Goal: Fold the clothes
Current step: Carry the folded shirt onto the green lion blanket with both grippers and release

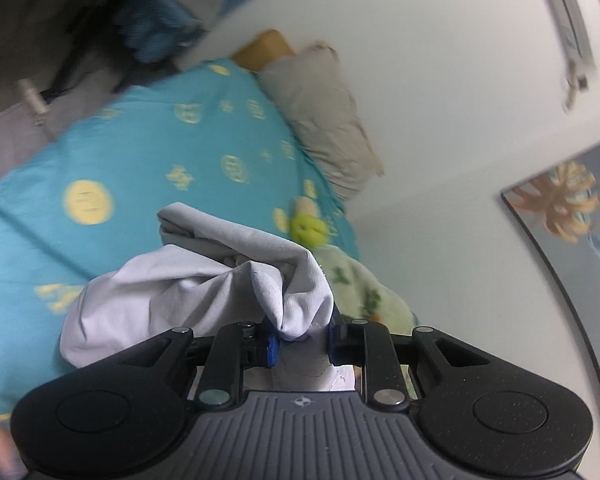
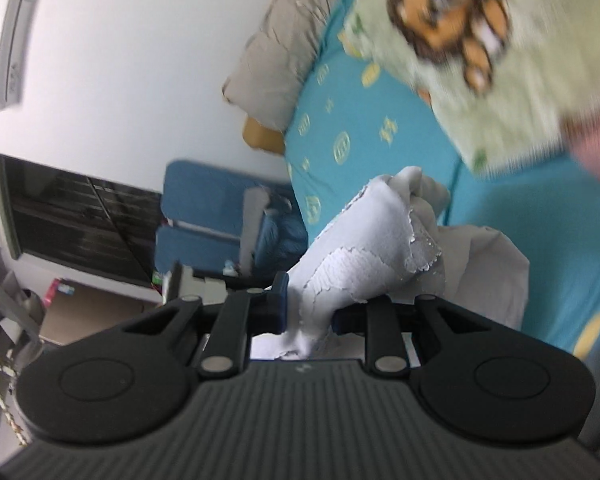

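Observation:
A pale grey-white garment hangs bunched above the bed, and my left gripper is shut on a fold of it between blue pads. In the right wrist view the same garment, with a cracked white print on it, runs up from my right gripper, which is shut on another bunch of its cloth. The rest of the garment sags toward the turquoise sheet. Both views are tilted and blurred.
The bed has a turquoise sheet with yellow motifs. A grey pillow lies by the white wall. A light green cartoon-print blanket lies on the bed, also seen as the green blanket. A blue chair stands beside the bed.

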A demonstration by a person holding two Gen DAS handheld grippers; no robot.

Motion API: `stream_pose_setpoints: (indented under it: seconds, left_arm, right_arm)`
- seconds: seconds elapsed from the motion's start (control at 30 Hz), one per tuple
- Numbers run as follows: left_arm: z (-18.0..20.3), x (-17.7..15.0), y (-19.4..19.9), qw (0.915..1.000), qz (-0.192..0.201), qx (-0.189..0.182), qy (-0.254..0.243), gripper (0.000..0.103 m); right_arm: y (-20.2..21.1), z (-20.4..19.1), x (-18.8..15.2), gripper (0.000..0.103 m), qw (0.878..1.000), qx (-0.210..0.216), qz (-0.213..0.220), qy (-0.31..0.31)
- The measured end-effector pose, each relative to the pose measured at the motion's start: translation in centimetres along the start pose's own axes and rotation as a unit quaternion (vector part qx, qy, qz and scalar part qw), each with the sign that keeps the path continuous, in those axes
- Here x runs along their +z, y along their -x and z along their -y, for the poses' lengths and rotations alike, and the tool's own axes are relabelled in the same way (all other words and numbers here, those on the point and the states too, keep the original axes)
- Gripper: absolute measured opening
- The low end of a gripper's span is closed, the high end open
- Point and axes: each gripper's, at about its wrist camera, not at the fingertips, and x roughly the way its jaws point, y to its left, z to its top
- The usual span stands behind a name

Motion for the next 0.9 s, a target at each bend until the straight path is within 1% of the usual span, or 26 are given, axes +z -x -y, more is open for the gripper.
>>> stream_pose_setpoints:
  seconds: [0.1,0.23,0.33,0.43,0.53,0.6,0.67,0.73,0.83,0.9]
  left_arm:
    - [5.2,0.2,-6.4,0.9987,-0.024,-0.038,-0.023,0.023]
    - [12.2,0.6,-14.9,0.9932,-0.055,-0.088,-0.053,0.023]
    - [16.6,0.0,-20.8,0.9863,-0.073,-0.126,-0.077,0.023]
    - [20.0,-1.5,-26.3,0.9781,-0.085,-0.162,-0.100,0.024]
    - [20.9,-4.4,-30.5,0.9735,-0.098,-0.177,-0.106,0.024]
    - [20.0,-6.4,-32.6,0.9723,-0.112,-0.174,-0.109,0.024]
    - [18.4,-8.3,-34.3,0.9710,-0.130,-0.162,-0.119,0.024]
    - [16.7,-10.2,-34.7,0.9672,-0.152,-0.147,-0.141,0.024]
    - [14.2,-12.2,-33.6,0.9599,-0.176,-0.142,-0.166,0.024]
    - [12.8,-13.3,-32.5,0.9544,-0.190,-0.139,-0.184,0.024]
  right_arm:
    - [1.2,-1.5,6.4,0.023,0.999,0.001,0.031,0.022]
    - [2.8,-3.8,15.7,0.023,0.993,-0.013,0.095,0.068]
    - [4.4,-5.2,22.1,0.023,0.983,-0.027,0.151,0.098]
    - [6.0,-6.5,26.1,0.023,0.966,-0.051,0.199,0.156]
    - [7.0,-5.5,28.2,0.023,0.952,-0.070,0.236,0.182]
    - [7.5,-3.6,28.7,0.023,0.948,-0.089,0.246,0.183]
    - [7.8,-1.1,28.7,0.023,0.948,-0.110,0.243,0.171]
    - [8.1,1.5,28.3,0.023,0.952,-0.132,0.228,0.159]
    - [9.0,4.7,26.8,0.023,0.958,-0.144,0.205,0.137]
    - [9.8,6.0,25.0,0.023,0.961,-0.146,0.195,0.133]
